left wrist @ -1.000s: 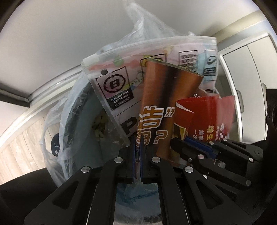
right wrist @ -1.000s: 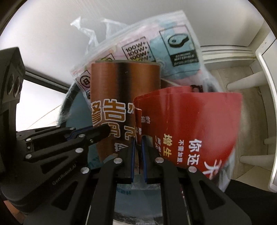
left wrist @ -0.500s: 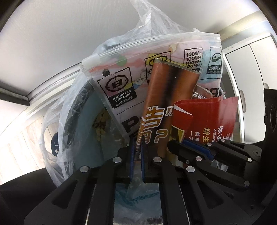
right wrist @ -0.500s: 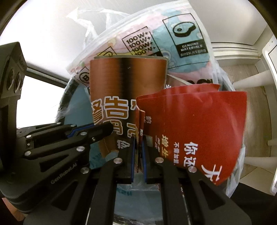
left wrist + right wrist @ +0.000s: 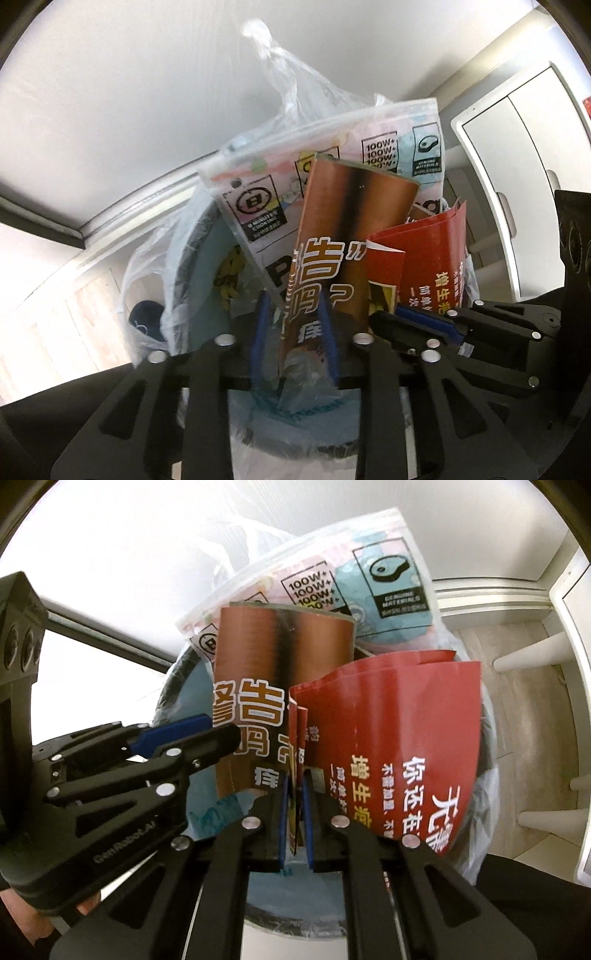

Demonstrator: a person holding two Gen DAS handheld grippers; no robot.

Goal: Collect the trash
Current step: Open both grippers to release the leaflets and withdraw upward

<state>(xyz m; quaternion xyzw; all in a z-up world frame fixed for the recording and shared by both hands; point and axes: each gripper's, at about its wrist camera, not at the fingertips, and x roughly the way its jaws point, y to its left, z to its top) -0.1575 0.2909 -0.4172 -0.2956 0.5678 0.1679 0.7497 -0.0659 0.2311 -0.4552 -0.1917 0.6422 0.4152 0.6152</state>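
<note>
Plastic pouch (image 5: 325,177) behind brown leaflet (image 5: 347,236).

Both wrist cameras looked steeply down along their fingers, very close, into one lined bin (image 5: 192,266), sharing the brown leaflet (image 5: 343,236) and red leaflet (image 5: 399,738) from opposite sides.

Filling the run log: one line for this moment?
left gripper: fingers just opened, brown flyer loose between | right gripper: shut on red flyer | both over lined bin
</note>
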